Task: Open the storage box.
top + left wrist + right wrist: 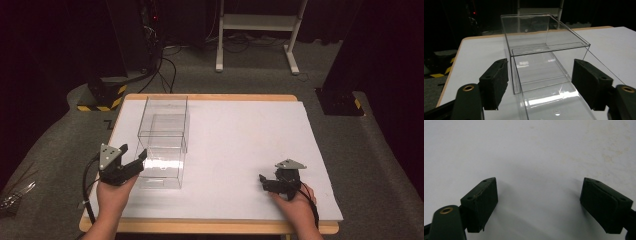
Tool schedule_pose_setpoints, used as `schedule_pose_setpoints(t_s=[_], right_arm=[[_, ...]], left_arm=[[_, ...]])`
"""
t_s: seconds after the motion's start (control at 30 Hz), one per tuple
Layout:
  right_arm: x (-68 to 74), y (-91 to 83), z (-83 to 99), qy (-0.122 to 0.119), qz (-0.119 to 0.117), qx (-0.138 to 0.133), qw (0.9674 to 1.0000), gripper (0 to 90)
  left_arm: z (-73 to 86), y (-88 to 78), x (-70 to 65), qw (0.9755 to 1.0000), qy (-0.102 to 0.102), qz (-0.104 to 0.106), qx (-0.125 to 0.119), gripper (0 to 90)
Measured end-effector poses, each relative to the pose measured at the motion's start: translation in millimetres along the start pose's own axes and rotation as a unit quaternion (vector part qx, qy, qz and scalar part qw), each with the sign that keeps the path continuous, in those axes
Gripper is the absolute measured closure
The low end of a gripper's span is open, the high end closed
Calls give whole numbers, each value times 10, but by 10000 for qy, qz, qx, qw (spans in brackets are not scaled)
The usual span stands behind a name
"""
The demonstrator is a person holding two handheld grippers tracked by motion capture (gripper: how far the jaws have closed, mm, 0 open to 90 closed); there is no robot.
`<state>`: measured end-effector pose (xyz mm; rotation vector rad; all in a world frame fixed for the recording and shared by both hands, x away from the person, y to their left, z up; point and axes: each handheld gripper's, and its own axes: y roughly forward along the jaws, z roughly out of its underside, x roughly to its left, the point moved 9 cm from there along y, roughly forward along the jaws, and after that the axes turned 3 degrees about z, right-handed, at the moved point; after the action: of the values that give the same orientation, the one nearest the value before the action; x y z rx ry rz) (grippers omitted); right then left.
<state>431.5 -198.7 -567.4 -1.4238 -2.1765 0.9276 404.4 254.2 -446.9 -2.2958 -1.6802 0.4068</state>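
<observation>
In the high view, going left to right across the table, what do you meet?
Left claw → clear plastic box → bare white table surface → right claw.

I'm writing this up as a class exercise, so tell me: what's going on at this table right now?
A person sits at a white table with a hand-held gripper in each hand. The left hand-held gripper is open, its jaws either side of the near end of a clear plastic box, not yet closed on it. The right hand-held gripper is open too, low over bare tabletop, holding nothing.
</observation>
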Motion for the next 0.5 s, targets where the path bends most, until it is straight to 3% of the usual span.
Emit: schedule_pose_setpoints(t_s=[0.17,0.2,0.23,0.27,0.37,0.5], right_arm=[[-1,0,0,-4,1,-2,10000,145],[-1,0,0,-4,1,-2,10000,145],[0,0,0,-2,3,0,10000,145],[0,0,0,-2,3,0,10000,145],[0,0,0,-1,2,2,10000,145],[0,0,0,-5,4,0,10000,145]], left_arm=[[80,0,282,9996,-8,-268,110,342],[80,0,282,9996,-8,-268,110,354],[132,-8,412,9990,-60,-396,182,355],[132,-8,412,9990,-60,-396,182,355],[271,-37,669,9972,-198,-658,305,356],[484,-22,846,9952,-316,-746,550,356]])
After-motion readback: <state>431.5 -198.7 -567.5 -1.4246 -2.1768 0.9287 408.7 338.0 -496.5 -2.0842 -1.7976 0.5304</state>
